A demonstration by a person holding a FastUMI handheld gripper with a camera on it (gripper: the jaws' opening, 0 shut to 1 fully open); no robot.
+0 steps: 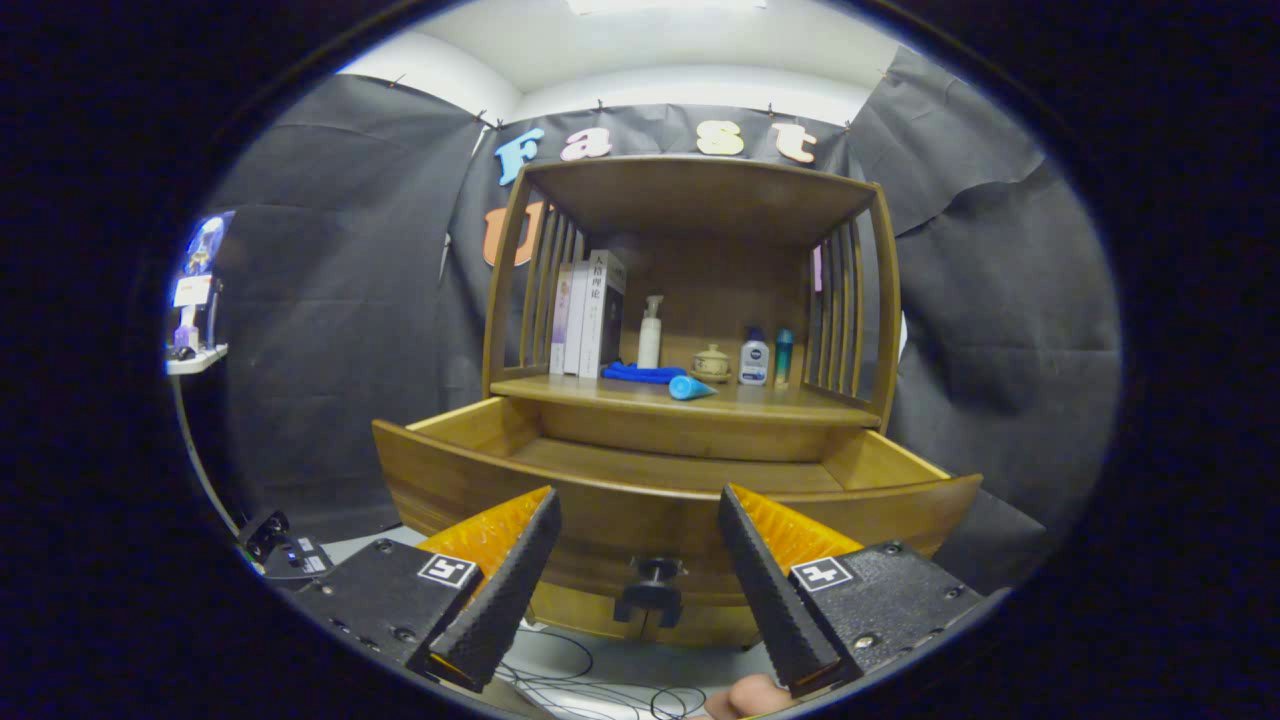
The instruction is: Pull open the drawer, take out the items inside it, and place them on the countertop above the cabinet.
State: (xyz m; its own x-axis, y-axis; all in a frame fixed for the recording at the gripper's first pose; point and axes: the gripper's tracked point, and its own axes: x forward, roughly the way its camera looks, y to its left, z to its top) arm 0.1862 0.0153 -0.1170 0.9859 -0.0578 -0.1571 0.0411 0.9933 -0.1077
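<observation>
Drawer (640,470) pulled out, looks stiff wood, slides heavy; knob (652,588) at 6 o'clock best hold. Gripper (640,580) fingers spread, holding nothing.

The drawer's (640,478) near front panel is hiding its floor; the tool's (640,560) wide-spread fingers are covering its lower corners.

Tangled dark cables (590,680) on the pale floor (640,665), nearest of all; at the left, low down, a small black device (283,548); higher on the far left, a white shelf (195,360) with a few small, blurred objects; overhead, a white ceiling (660,45).
</observation>
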